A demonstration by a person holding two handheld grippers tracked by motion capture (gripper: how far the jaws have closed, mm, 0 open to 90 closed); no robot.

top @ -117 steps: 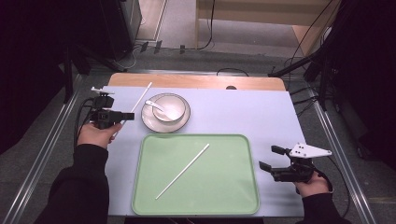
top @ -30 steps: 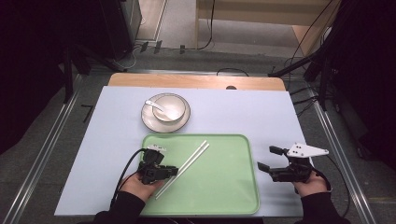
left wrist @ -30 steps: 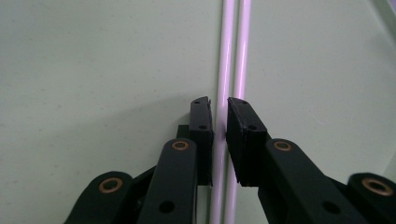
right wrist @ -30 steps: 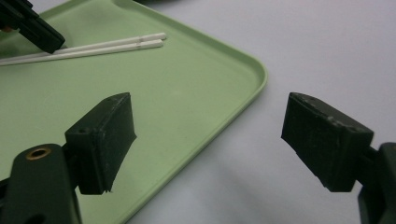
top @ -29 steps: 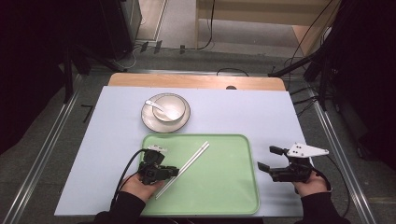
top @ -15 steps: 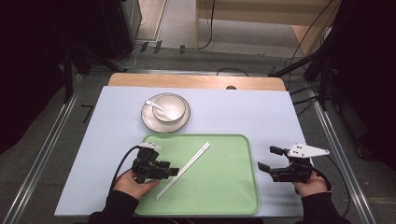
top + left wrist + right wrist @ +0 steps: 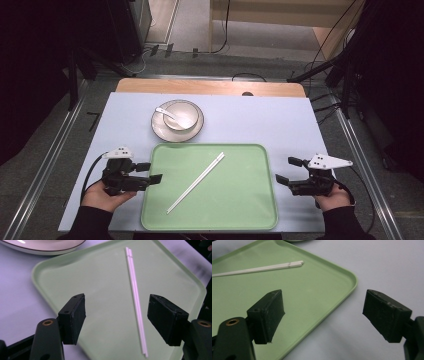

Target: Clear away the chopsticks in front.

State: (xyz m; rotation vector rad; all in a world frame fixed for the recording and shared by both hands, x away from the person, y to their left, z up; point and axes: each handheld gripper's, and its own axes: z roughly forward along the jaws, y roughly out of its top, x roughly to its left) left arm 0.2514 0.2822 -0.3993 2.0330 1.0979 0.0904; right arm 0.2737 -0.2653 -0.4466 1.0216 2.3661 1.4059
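A pair of white chopsticks (image 7: pixel 196 182) lies side by side, slanting across the green tray (image 7: pixel 240 220). My left gripper (image 7: pixel 151 171) hovers at the tray's left edge, pointing right. Its jaws have just been opening and stand open with nothing held. In the left gripper view the chopsticks (image 7: pixel 135 295) rest on the tray (image 7: pixel 100 277) ahead of my left gripper (image 7: pixel 116 312), untouched. My right gripper (image 7: pixel 286 170) stays open and empty just off the tray's right edge. The right gripper view shows the tray corner (image 7: pixel 312 290) and the chopstick ends (image 7: pixel 262 268) beyond my right gripper (image 7: pixel 324 307).
A bowl with a white spoon sits on a plate (image 7: pixel 177 120) behind the tray, on the pale blue table cover (image 7: pixel 260 120). The plate's rim (image 7: pixel 45 245) shows at the top of the left gripper view. Metal rails run along both table sides.
The left gripper brought a chopstick from beside the plate onto the tray, let go beside the other one, opened, and drew back left to the tray's edge. The right gripper kept still.
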